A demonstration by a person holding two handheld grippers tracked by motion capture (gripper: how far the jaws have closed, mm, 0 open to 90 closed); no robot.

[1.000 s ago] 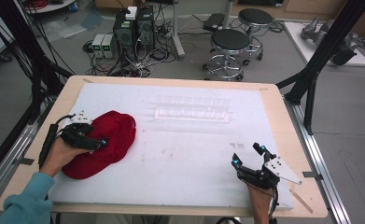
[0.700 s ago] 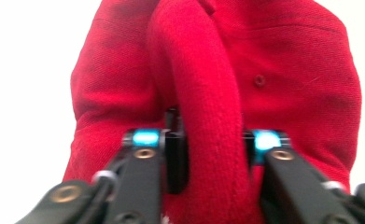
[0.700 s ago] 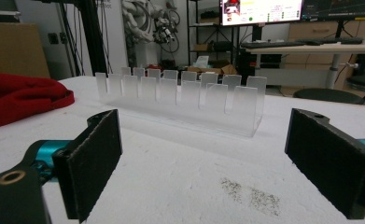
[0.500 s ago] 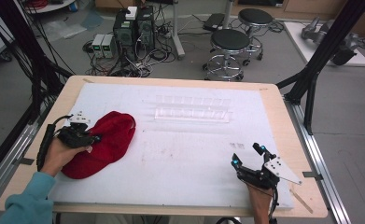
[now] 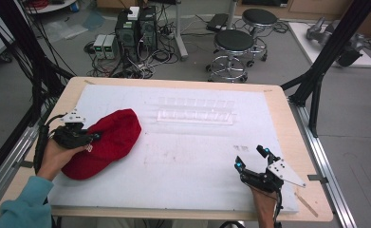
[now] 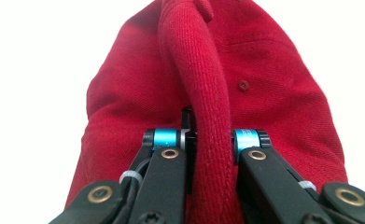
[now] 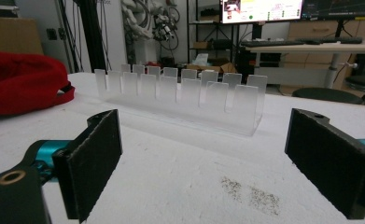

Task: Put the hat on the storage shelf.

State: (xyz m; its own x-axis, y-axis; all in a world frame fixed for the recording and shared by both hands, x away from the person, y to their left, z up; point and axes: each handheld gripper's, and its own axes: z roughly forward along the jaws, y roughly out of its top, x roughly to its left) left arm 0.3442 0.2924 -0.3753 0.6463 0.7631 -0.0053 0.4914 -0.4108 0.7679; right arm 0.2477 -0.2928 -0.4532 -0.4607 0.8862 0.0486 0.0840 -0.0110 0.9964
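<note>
A red cap (image 5: 112,142) lies at the left of the white mat (image 5: 197,161). My left gripper (image 5: 92,137) is at the cap's left side, held in a hand with a teal sleeve. In the left gripper view, the left gripper (image 6: 211,140) is shut on a raised ridge of the red cap (image 6: 269,88), which is pinched between the two pads. My right gripper (image 5: 253,158) rests near the mat's front right corner. In the right gripper view, the right gripper (image 7: 203,154) stands open and wide with nothing between its pads, and the cap (image 7: 21,81) shows far left.
A clear slotted acrylic rack (image 5: 195,111) stands at the back middle of the mat, ahead of the right gripper as the rack (image 7: 180,95). Dark specks (image 7: 252,193) mark the mat. Black frame posts flank the table; stools and electronics stand beyond its far edge.
My left gripper has shut on a fold of the cap and risen a little, bunching the cap up. The right gripper has stayed where it was.
</note>
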